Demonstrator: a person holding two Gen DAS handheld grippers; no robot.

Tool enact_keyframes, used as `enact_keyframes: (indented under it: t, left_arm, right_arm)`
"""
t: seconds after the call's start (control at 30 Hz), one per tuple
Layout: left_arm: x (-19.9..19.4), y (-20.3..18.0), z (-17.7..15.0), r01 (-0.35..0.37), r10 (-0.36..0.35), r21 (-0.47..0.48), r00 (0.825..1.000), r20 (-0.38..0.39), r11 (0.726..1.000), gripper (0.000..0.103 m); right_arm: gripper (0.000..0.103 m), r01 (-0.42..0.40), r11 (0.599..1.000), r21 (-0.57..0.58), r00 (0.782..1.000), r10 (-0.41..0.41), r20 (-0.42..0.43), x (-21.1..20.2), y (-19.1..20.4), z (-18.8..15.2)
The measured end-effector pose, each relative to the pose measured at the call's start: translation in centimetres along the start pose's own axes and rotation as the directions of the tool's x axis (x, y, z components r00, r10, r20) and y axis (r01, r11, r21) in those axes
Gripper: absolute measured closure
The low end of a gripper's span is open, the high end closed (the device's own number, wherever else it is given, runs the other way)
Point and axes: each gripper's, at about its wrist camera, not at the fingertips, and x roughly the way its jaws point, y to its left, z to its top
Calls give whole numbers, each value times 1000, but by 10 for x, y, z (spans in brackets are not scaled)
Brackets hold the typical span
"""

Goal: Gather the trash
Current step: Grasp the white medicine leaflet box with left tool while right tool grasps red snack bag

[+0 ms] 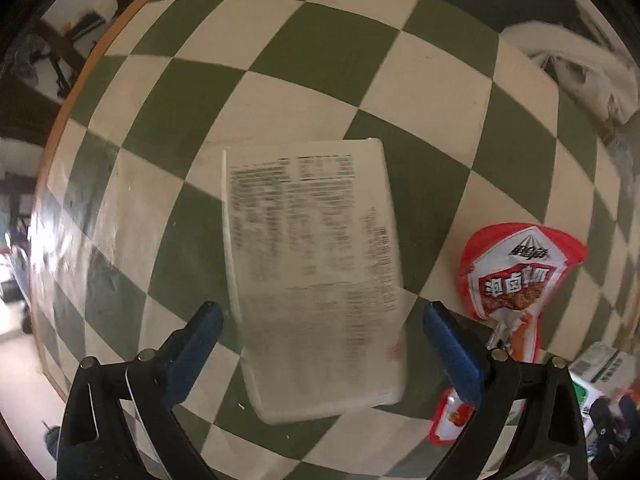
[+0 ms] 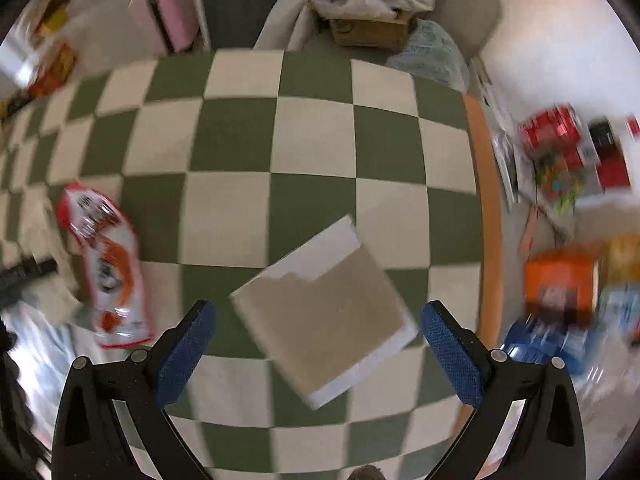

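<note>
A flat white packet with printed text (image 1: 316, 276) lies on the green and cream checkered table (image 1: 304, 64). My left gripper (image 1: 322, 324) is open just above it, one finger on each side of its near end. A red and white snack wrapper (image 1: 516, 276) lies to the right of it. In the right wrist view a flat piece of torn brown and white cardboard (image 2: 324, 312) lies on the table (image 2: 312, 136). My right gripper (image 2: 320, 320) is open above it, fingers straddling it. The snack wrapper (image 2: 108, 264) lies to its left.
The table's orange rim (image 2: 490, 220) runs close on the right, with colourful boxes and packets (image 2: 560, 280) on the floor beyond. A chair with a cardboard box and cloth (image 2: 372, 12) stands behind the table. A green and white carton (image 1: 592, 380) lies at the lower right.
</note>
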Motion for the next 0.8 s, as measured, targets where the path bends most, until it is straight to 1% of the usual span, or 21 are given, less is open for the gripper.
enact_keyframes:
  t: [0.03, 0.07, 0.1, 0.13, 0.17, 0.2, 0.23, 0.27, 0.33, 0.4, 0.43, 0.5, 0.57, 0.6, 0.63, 0.67, 0.7, 0.73, 0.77, 0.8]
  left_arm:
    - [0, 0, -2, 1, -1, 19, 1000, 7, 1000, 14]
    - [0, 1, -4, -17, 16, 39, 1000, 19, 999, 21]
    - [0, 4, -7, -2, 0, 54, 1000, 31, 999, 31]
    - [-1, 7, -9, 8, -10, 65, 999, 36, 998, 32]
    - [-1, 10, -11, -1, -3, 80, 999, 41, 997, 32]
    - [-2, 16, -16, -9, 4, 104, 999, 50, 995, 32]
    - [-3, 21, -21, -13, 7, 115, 998, 56, 993, 32]
    - [-3, 28, -26, -16, 9, 123, 998, 59, 992, 32]
    - [-3, 47, -37, -20, 13, 120, 998, 62, 993, 32]
    - [-5, 64, -46, -37, 29, 112, 997, 72, 993, 32]
    - [-5, 72, -50, -46, 38, 108, 996, 76, 993, 32]
    - [-5, 86, -58, -60, 52, 94, 995, 81, 994, 32]
    - [-5, 99, -62, -47, 41, 72, 996, 76, 996, 32]
    - [-5, 102, -62, -43, 38, 65, 997, 72, 997, 32]
    - [-6, 106, -62, -45, 40, 59, 996, 74, 997, 32]
    - [-7, 109, -63, -50, 45, 58, 996, 80, 997, 32]
    - [-8, 111, -62, -54, 49, 61, 995, 86, 997, 32]
    - [-10, 113, -62, -55, 49, 64, 994, 94, 996, 32]
    - [-13, 115, -62, -57, 49, 67, 993, 103, 996, 32]
    - [-17, 120, -65, -58, 50, 71, 992, 112, 996, 32]
  right_arm:
    - [0, -15, 1000, -19, 1000, 14, -27, 9, -2, 3]
    - [0, -25, 1000, -16, 999, 24, -41, 15, -5, 5]
    - [0, -32, 999, 1, 999, 32, -32, 14, -7, 4]
    - [0, -54, 998, 33, 999, 54, 0, 10, -9, 4]
    - [0, -84, 995, 54, 996, 82, 28, 5, -9, 4]
    - [0, -133, 988, 80, 990, 128, 66, -3, -6, 4]
    - [0, -190, 976, 104, 978, 179, 106, -13, -2, 5]
    - [0, -237, 967, 99, 966, 222, 135, -22, 7, 6]
    - [0, -268, 962, 52, 954, 258, 153, -32, 30, 13]
    - [0, -283, 959, -31, 950, 285, 132, -34, 58, 19]
    - [0, -279, 957, -76, 954, 285, 94, -28, 77, 24]
    - [0, -273, 954, -126, 959, 281, 45, -14, 104, 30]
    - [0, -303, 943, -138, 953, 304, -18, 10, 131, 38]
    - [0, -305, 943, -134, 952, 303, -41, 18, 139, 40]
    - [0, -299, 945, -131, 954, 293, -67, 30, 148, 42]
    - [0, -277, 951, -135, 960, 268, -85, 42, 158, 42]
    - [0, -263, 955, -136, 963, 252, -92, 47, 163, 41]
    - [3, -254, 958, -131, 965, 243, -99, 53, 168, 39]
    - [8, -224, 965, -134, 974, 217, -65, 52, 171, 37]
    - [12, -167, 977, -132, 986, 164, -37, 49, 175, 33]
